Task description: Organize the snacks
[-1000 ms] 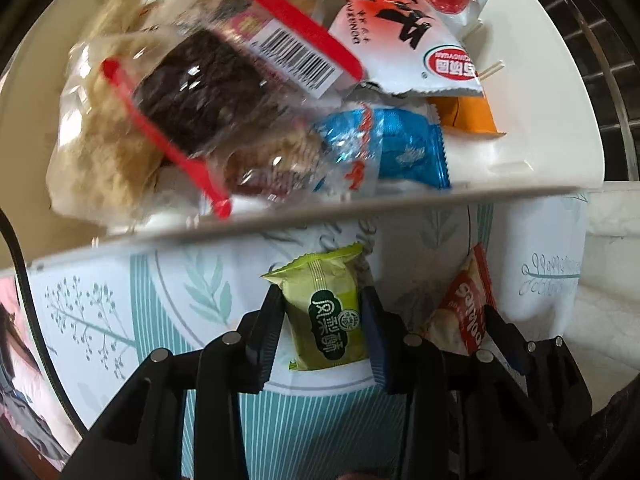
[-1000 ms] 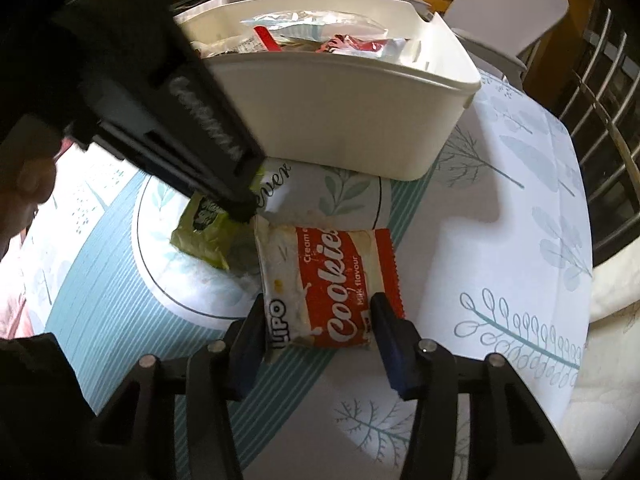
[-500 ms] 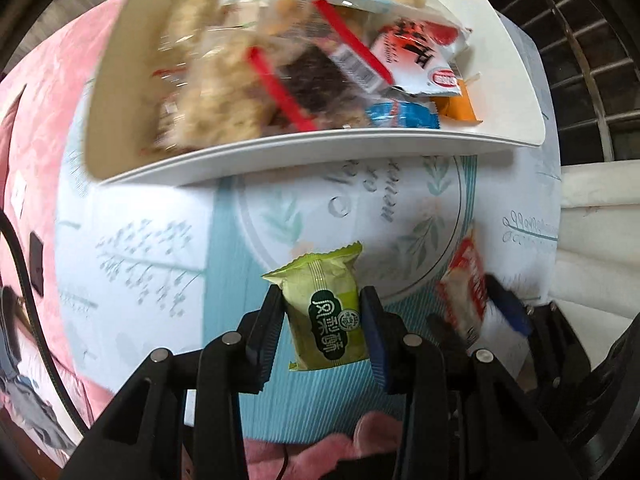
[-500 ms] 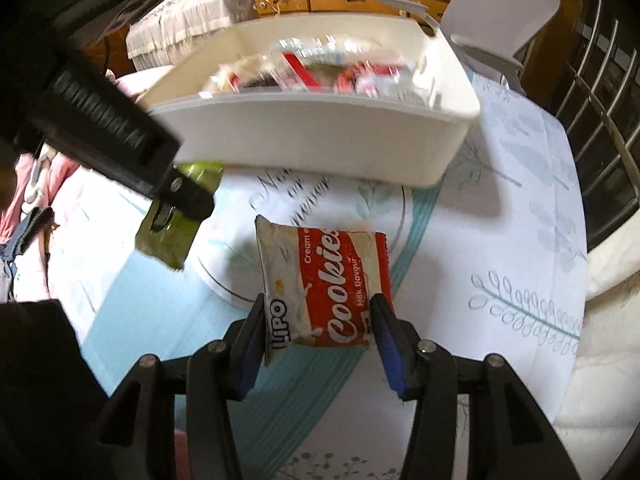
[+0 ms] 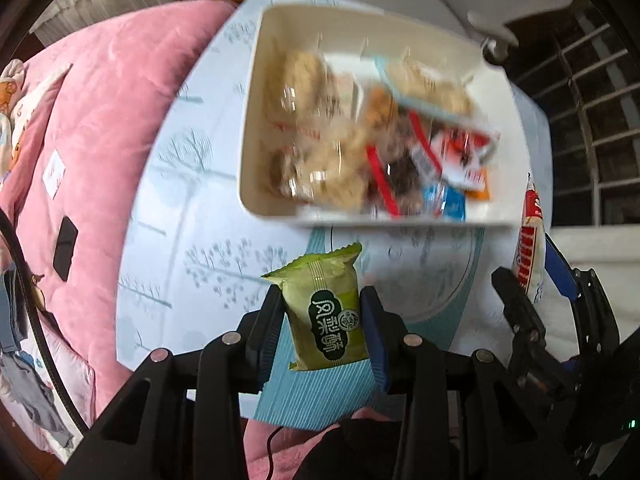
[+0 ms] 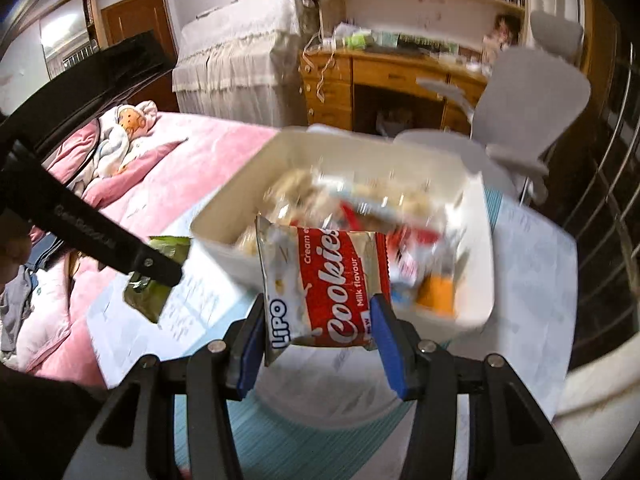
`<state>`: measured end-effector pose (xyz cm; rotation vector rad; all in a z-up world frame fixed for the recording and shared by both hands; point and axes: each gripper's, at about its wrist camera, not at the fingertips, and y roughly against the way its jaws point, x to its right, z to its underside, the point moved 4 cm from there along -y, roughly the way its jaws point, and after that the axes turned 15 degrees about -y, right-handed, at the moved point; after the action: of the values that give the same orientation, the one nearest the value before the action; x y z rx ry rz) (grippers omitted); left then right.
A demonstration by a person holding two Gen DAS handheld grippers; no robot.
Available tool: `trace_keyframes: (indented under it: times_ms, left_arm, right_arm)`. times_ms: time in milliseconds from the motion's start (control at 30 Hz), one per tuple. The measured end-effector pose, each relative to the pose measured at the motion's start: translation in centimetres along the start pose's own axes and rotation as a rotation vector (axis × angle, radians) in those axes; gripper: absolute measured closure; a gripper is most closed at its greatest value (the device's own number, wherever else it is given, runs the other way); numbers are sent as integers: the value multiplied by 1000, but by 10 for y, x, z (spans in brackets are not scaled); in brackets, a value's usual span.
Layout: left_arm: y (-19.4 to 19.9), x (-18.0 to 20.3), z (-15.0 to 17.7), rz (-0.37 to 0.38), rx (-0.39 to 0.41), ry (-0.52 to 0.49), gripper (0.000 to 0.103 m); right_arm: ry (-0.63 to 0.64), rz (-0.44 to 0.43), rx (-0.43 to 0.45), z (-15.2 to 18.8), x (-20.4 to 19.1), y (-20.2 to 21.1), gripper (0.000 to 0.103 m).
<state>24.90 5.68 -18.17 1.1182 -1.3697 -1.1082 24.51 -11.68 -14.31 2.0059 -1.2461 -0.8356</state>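
Note:
My left gripper (image 5: 322, 322) is shut on a green snack packet (image 5: 326, 312) and holds it in the air above the table's near edge; the packet also shows in the right wrist view (image 6: 154, 276). My right gripper (image 6: 318, 328) is shut on a red and white Lipo cookies packet (image 6: 322, 286), raised in front of the white bin (image 6: 216, 216). The cookies packet shows edge-on in the left wrist view (image 5: 530, 248). The white bin (image 5: 250, 120) holds several snack packets and stands on the patterned tablecloth (image 5: 188, 216).
A pink bed (image 5: 96, 112) lies left of the table, with a dark phone-like object (image 5: 65, 248) on it. A grey chair (image 6: 532, 108) and a wooden desk (image 6: 360, 80) stand behind the bin. Metal railings (image 5: 592, 120) are at the right.
Both grippers have risen well above the table with their packets. The bin now appears from higher up and farther off. Both views are motion-blurred.

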Motion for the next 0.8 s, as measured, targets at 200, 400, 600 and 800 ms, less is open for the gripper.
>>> trace_keyframes:
  times_ms: [200,400,600,800]
  left_arm:
    - [22,-5,-34,11,108,10,66]
    - [41,0,-65,39,233,-22,36]
    - [49,6,-59,29,249,-66,24]
    - [52,8,-33,34,247,-110,20]
  right_arm:
    - [7,58,69,-34,14,-4,53]
    - [-76,134,82,-62,37,-12,47]
    - [-141,181,92,-59,46,-1,35]
    - [-221,213,91,-37,44,19,29]
